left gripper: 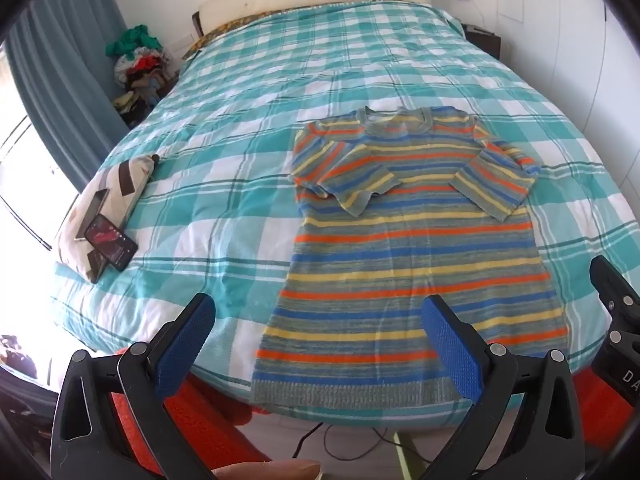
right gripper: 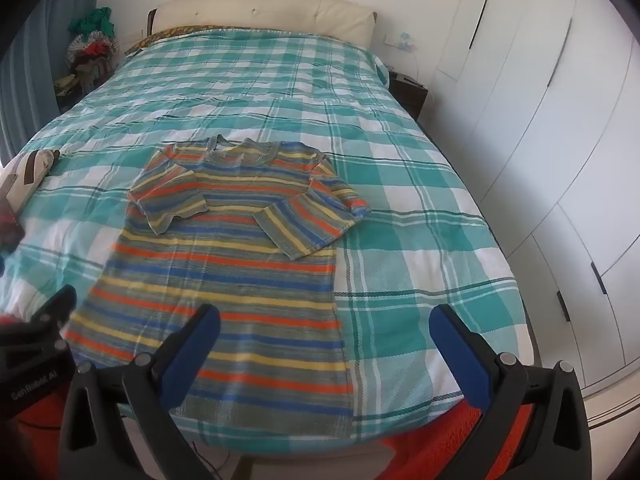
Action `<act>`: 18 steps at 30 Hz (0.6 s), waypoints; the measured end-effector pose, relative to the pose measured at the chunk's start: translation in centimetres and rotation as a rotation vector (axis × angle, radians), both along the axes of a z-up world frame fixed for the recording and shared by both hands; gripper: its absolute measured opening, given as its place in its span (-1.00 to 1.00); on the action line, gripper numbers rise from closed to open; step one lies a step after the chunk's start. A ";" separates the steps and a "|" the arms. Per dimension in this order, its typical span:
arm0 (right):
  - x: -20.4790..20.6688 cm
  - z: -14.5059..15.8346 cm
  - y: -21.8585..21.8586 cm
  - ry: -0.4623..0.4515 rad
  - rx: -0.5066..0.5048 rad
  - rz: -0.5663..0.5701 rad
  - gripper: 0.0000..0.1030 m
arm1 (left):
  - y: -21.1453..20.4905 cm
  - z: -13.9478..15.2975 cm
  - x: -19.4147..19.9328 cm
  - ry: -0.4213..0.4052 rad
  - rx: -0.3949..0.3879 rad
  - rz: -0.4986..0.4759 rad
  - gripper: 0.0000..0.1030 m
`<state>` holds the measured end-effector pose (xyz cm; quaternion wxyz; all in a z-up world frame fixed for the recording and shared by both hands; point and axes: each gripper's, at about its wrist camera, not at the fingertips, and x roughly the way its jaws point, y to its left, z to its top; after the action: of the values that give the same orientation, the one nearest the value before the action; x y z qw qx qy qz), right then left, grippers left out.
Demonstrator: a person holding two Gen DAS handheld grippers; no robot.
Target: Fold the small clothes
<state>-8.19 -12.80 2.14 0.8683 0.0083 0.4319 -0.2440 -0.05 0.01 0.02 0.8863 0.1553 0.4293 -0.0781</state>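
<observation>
Striped knit sweater [left gripper: 404, 248]: one item, laid flat on the checked bedspread [left gripper: 248, 120] near the foot of the bed, neck toward the headboard [left gripper: 316, 0], hem at the near edge; both sleeves already crossed inward over the chest. Handling, by judgement: light, soft, limp knit, likely to stretch and sag if lifted by one point; best taken at the two hem corners, pinching both layers, then carried up toward the collar. Left gripper [left gripper: 318, 332]: released, jaws spread wide, hovering above the hem, holding nothing. Right gripper [right gripper: 326, 340]: likewise released and empty, over the hem's right corner. Nearby: patterned pillow [left gripper: 116, 184] bearing a phone [left gripper: 110, 242], well apart at left; clothes heap [left gripper: 138, 68] beside the bed; white wardrobe [right gripper: 552, 128] along the right wall.
</observation>
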 end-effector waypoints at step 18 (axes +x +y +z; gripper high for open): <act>0.2 -0.3 0.0 0.012 -0.001 0.001 1.00 | 0.4 -1.0 -0.4 0.009 0.009 -0.005 1.00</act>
<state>-7.99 -12.82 1.81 0.8658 0.0062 0.4371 -0.2437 -0.43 0.44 -0.98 0.8833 0.1598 0.4334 -0.0794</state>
